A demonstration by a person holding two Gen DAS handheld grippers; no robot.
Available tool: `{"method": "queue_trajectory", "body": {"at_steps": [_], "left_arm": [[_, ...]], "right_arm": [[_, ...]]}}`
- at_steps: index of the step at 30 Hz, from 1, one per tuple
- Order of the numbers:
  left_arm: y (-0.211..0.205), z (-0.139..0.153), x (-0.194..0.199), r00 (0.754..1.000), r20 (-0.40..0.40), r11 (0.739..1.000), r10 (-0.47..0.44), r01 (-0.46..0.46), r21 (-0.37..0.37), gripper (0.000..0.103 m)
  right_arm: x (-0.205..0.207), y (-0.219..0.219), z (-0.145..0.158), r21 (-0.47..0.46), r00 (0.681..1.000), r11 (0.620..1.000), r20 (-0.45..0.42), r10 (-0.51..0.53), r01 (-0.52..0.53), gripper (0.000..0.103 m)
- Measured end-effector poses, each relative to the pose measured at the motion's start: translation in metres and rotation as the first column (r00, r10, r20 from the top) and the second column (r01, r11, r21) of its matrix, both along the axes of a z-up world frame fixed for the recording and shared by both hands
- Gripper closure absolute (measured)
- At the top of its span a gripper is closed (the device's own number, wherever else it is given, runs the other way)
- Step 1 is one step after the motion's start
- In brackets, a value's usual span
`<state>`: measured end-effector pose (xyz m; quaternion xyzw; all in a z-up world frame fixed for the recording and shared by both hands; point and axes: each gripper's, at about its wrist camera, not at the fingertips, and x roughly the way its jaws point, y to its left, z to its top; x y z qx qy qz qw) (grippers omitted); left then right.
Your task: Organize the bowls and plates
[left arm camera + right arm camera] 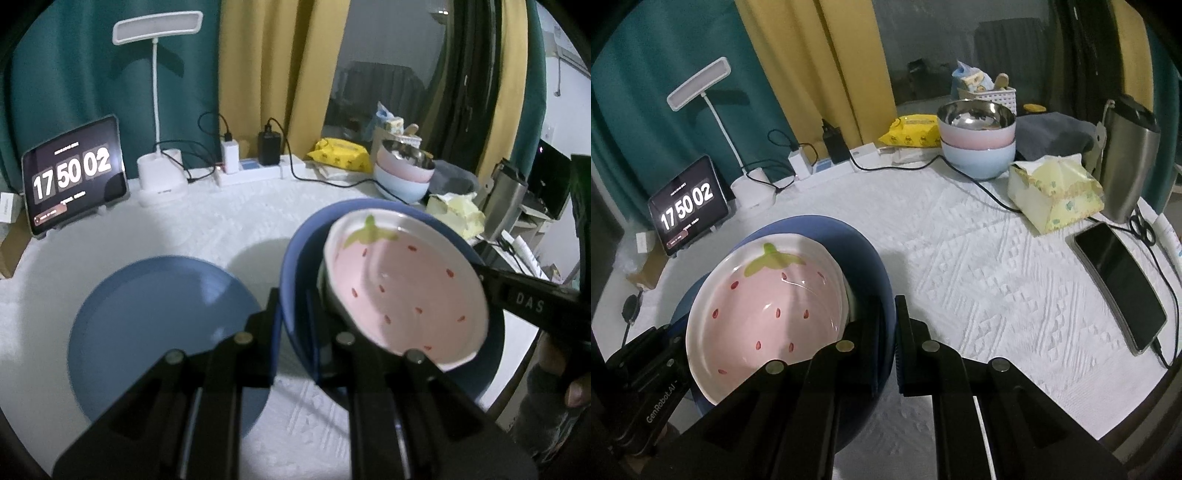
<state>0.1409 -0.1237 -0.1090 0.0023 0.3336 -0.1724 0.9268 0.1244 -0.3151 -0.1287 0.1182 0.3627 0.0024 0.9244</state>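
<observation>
A dark blue bowl (pixel 295 258) is held up off the white tablecloth, with a pink strawberry-patterned bowl (pixel 402 288) resting tilted inside it. My left gripper (pixel 293 314) is shut on the blue bowl's left rim. My right gripper (pixel 886 325) is shut on the blue bowl (pixel 866 254) at its right rim, with the strawberry bowl (pixel 768 310) to the left. A flat light blue plate (pixel 155 328) lies on the cloth under and left of the left gripper. The right gripper's body shows at the right of the left wrist view.
A stack of pink and pale blue bowls (pixel 977 147) with a steel bowl on top stands at the back. A tissue pack (pixel 1056 192), steel flask (pixel 1128 158), phone (pixel 1119 284) with cable lie at right. A clock tablet (pixel 689 210), lamp (pixel 159 110) and power strip (pixel 251 170) are at back left.
</observation>
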Motion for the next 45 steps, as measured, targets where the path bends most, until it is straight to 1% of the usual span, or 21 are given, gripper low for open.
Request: {"method": "queue_trajectory", "body": {"at_steps": [25, 36, 45], "left_arm": [[0.046, 0.021, 0.011, 0.997, 0.042, 0.997, 0.066, -0.064, -0.046, 0.092], [0.074, 0.025, 0.019, 0.994, 0.048, 0.994, 0.100, -0.097, -0.057, 0.092], [0.105, 0.023, 0.022, 0.988, 0.044, 0.987, 0.148, -0.144, -0.070, 0.092]], "right_arm": [[0.021, 0.038, 0.023, -0.023, 0.998, 0.998, 0.039, 0.058, -0.057, 0.094], [0.034, 0.068, 0.029, -0.036, 0.995, 0.996, 0.046, 0.089, -0.087, 0.094], [0.047, 0.099, 0.029, -0.048, 0.990, 0.990, 0.033, 0.134, -0.132, 0.094]]}}
